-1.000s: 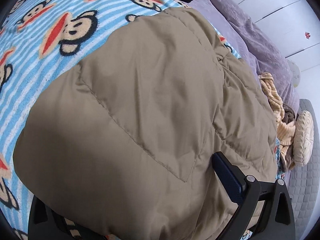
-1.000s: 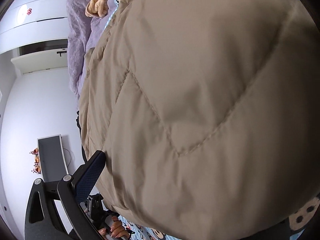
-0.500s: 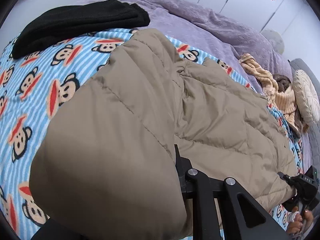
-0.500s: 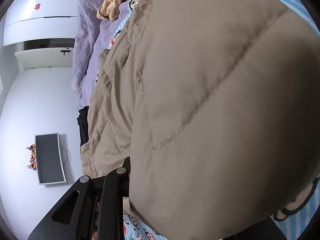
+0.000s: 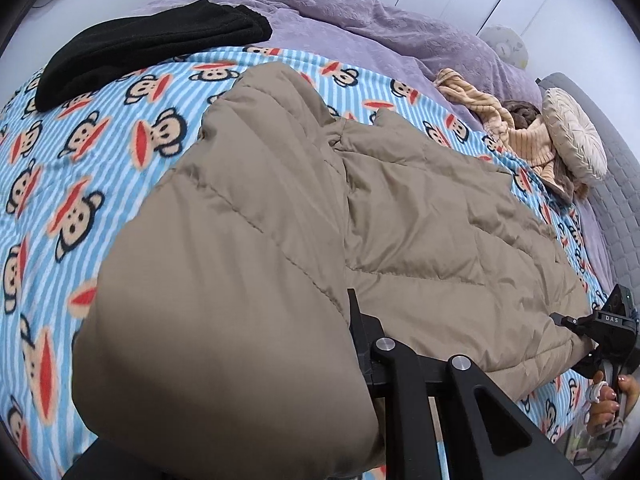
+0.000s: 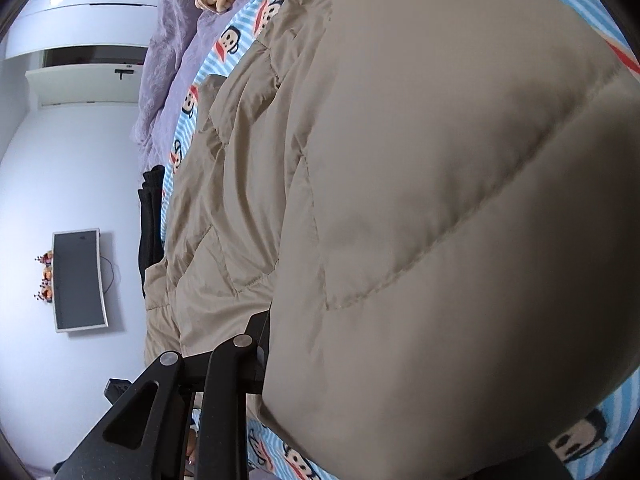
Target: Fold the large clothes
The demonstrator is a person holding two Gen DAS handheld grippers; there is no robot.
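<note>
A tan quilted puffer coat (image 5: 420, 216) lies lengthwise on a bed with a monkey-print blanket (image 5: 80, 152). Its near edge bulges up in a thick fold over my left gripper (image 5: 340, 320), which is shut on that fold; only one black finger (image 5: 360, 340) shows beside the fabric. In the right wrist view the coat (image 6: 440, 200) fills most of the frame, and my right gripper (image 6: 272, 332) is shut on another part of the near edge. The left wrist view also shows the right gripper (image 5: 608, 328), held by a hand (image 5: 604, 396) at the coat's far right corner.
A folded black garment (image 5: 152, 52) lies at the blanket's far left. A purple duvet (image 5: 380, 32) is bunched along the back. An orange striped garment (image 5: 516, 132) and a round cream cushion (image 5: 572, 132) sit at the right end. A monitor (image 6: 78, 280) hangs on the wall.
One second ago both grippers stood wide around the coat's edge. They have since shut on it and drawn back, raising the edge, so more of the bed shows.
</note>
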